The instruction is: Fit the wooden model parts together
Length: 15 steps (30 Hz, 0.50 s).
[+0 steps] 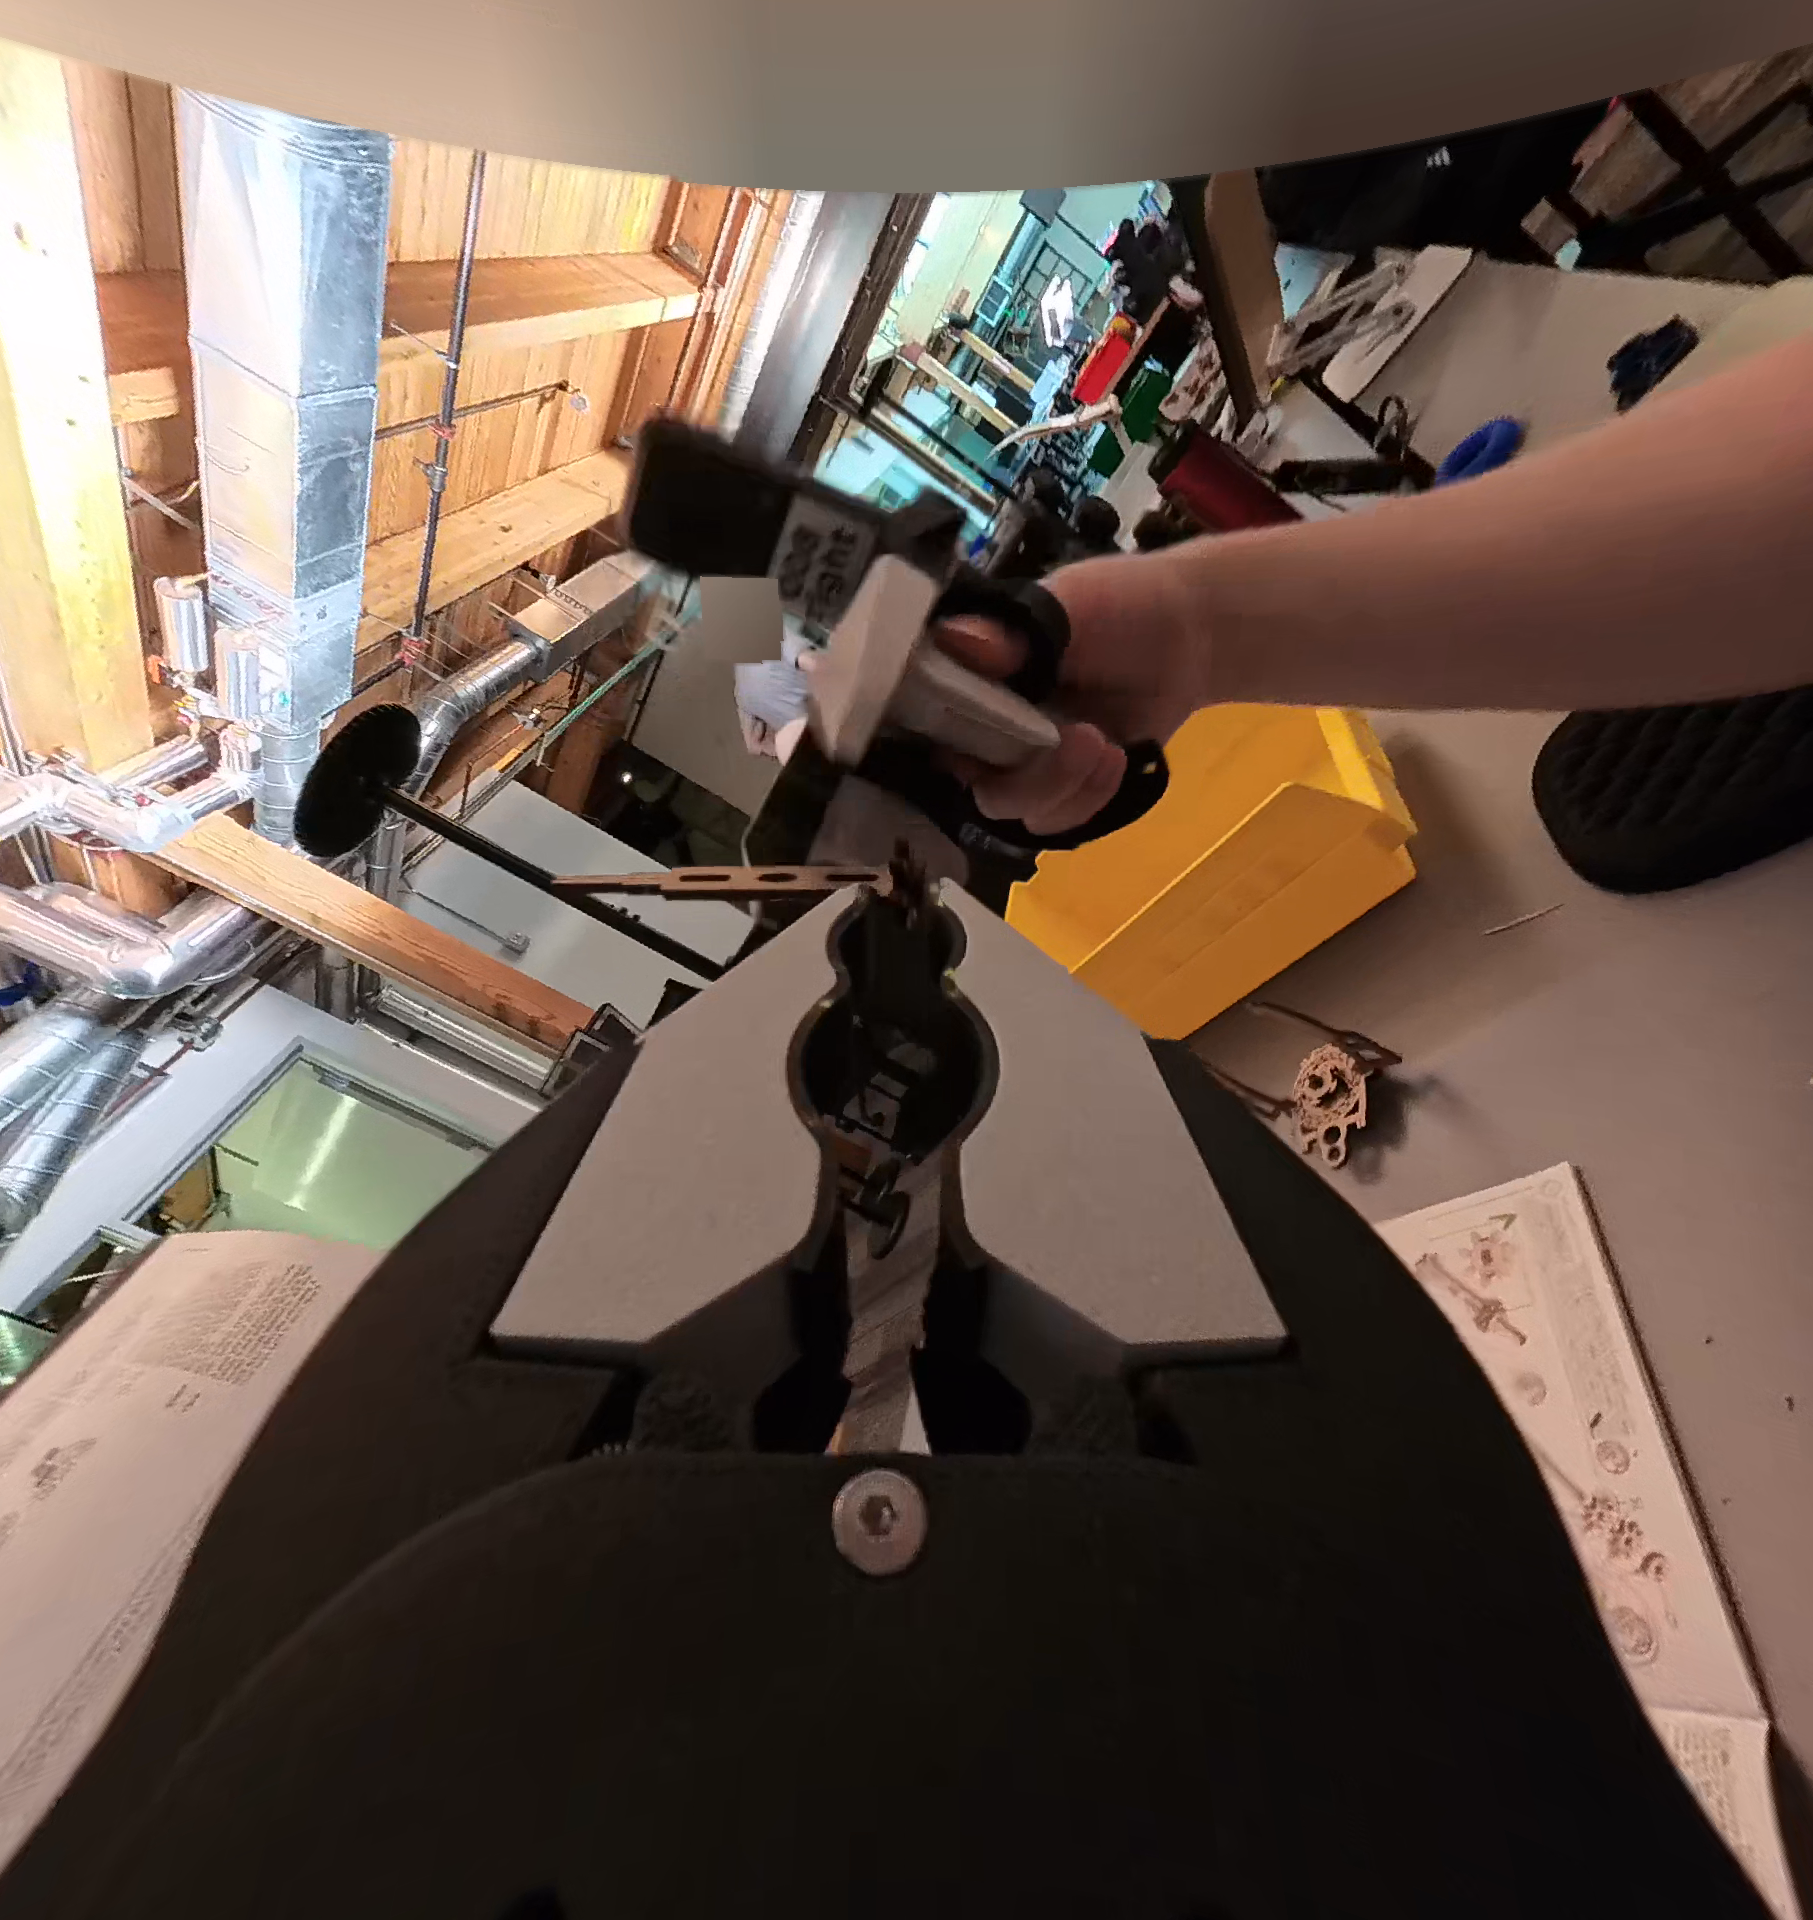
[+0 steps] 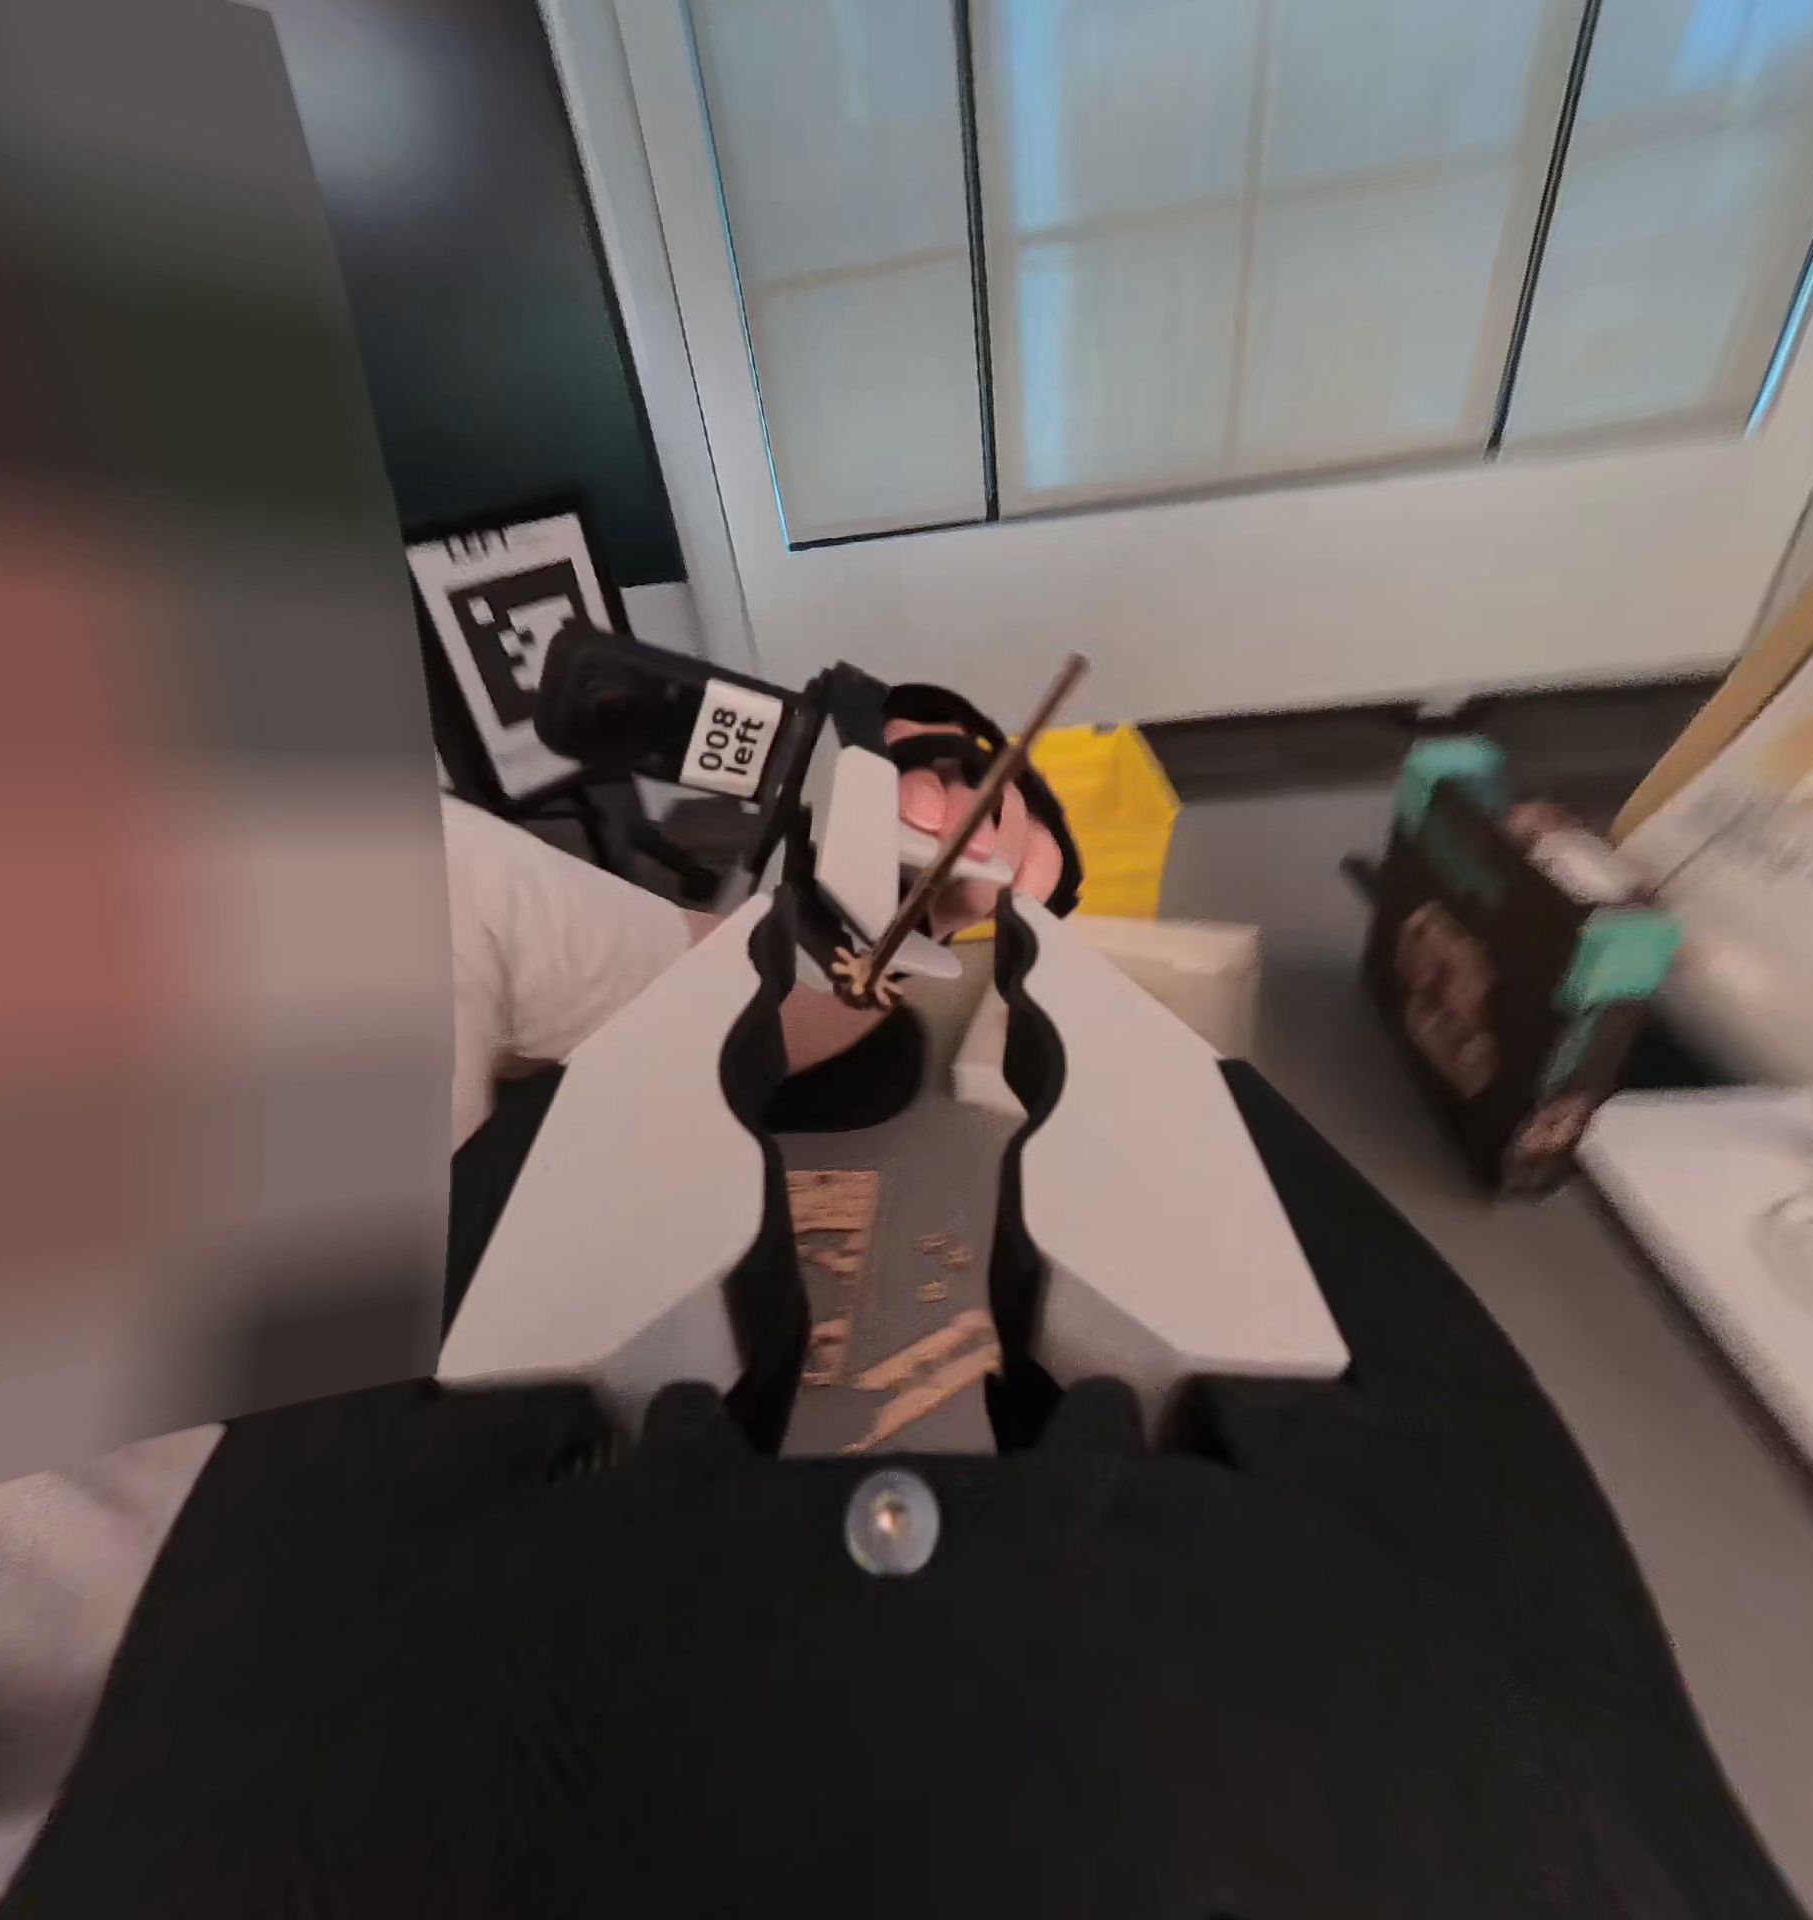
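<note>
Nearest: L gripper [image 1: 897, 902], fingers pressed together on one end of a slotted wooden strip [image 1: 715, 881], held up in the air just left of the yellow bin [image 1: 1245, 831]. Small toothed gear [image 2: 860, 979] at the pinched end; rest of strip sticking out away from the bin. Next out: R gripper [image 2: 886, 935], also left of the bin, fingers spread w/ nothing between, aimed at that gear.

Down on the bench [image 1: 1504, 987]: printed sheet [image 1: 1567, 1455] well short of the bin, then a loose wooden gear assembly [image 1: 1333, 1091] just in front of it.

Prob. step: mating gear & strip mid-air.

Risks:
- Thin strip, held at one end only, long free length. Any sideways nudge from the R fingers likely to lever it round in the pinch or crack it at a slot.
- Closing off-centre on the teeth could pop the gear loose.
- If dropped, hard to pick back up from the bench.
</note>
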Each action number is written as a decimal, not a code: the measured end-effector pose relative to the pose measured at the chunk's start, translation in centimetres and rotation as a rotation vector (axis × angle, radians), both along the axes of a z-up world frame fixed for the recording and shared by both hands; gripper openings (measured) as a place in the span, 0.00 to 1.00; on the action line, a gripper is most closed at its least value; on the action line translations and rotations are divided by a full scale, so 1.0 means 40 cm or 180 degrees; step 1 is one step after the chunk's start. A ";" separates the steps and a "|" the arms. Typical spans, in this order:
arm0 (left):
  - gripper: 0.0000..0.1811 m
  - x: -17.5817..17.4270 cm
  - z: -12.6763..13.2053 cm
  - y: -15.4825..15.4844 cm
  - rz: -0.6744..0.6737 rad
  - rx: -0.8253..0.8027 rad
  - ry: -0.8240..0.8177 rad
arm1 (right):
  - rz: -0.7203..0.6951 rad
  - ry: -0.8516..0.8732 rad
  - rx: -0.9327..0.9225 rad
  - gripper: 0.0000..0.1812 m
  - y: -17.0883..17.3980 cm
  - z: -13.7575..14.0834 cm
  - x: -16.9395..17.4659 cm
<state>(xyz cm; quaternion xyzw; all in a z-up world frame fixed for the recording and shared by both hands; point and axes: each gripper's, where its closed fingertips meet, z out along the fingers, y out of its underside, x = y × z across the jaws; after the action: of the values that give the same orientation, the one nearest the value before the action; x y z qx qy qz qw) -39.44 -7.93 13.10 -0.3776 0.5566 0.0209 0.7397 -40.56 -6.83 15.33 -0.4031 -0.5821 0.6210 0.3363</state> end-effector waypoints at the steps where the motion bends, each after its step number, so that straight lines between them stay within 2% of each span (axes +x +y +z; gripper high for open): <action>1: 0.03 -0.003 0.008 -0.003 -0.0034 -0.0048 -0.0070 | -0.0066 0.0239 0.0408 0.20 -0.008 0.008 0.009; 4: 0.03 -0.008 0.028 -0.014 -0.0161 -0.0171 -0.0254 | -0.0455 0.0729 0.1717 0.12 -0.028 0.000 0.018; 6: 0.03 -0.011 0.035 -0.017 -0.0197 -0.0200 -0.0312 | -0.0670 0.0742 0.2133 0.09 -0.030 -0.007 0.010; 15: 0.03 -0.008 0.035 -0.019 -0.0180 -0.0176 -0.0298 | -0.0675 0.0713 0.2222 0.07 -0.048 -0.009 0.003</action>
<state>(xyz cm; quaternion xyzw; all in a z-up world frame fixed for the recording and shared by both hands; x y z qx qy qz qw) -39.75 -8.70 14.51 -0.3826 0.5322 -0.0330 0.7545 -40.46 -8.74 14.96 -0.2519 -0.6732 0.3873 0.5773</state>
